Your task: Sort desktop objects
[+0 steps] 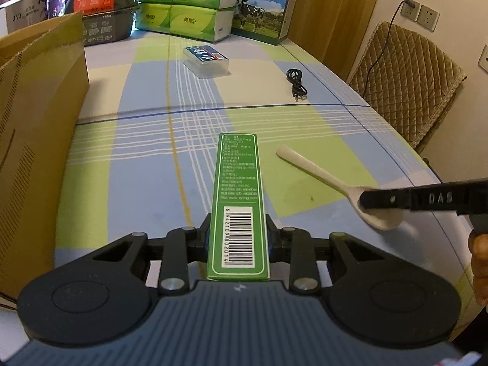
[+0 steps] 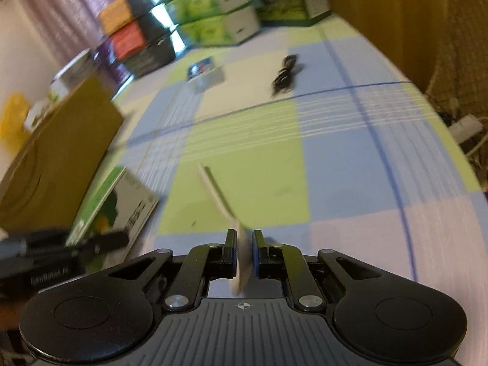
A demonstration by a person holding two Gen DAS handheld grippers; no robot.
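My left gripper (image 1: 238, 228) is shut on a long green box (image 1: 238, 183) with a barcode, held lengthwise above the checked tablecloth. My right gripper (image 2: 244, 242) is shut on the bowl of a cream plastic spoon (image 2: 224, 207), whose handle points forward over the cloth. In the left wrist view the spoon (image 1: 317, 177) shows at the right with the right gripper's fingers (image 1: 396, 199) on its bowl. The green box (image 2: 116, 210) and the left gripper (image 2: 61, 253) appear at the left of the right wrist view. A clear plastic case (image 1: 206, 61) and a coiled black cable (image 1: 296, 83) lie farther back.
An open cardboard box (image 1: 39, 122) stands along the left side. Stacked tissue packs (image 1: 183, 3), a milk carton box (image 1: 262, 6) and dark boxes (image 1: 103, 9) line the far edge. A padded chair back (image 1: 408, 79) stands past the table's right edge.
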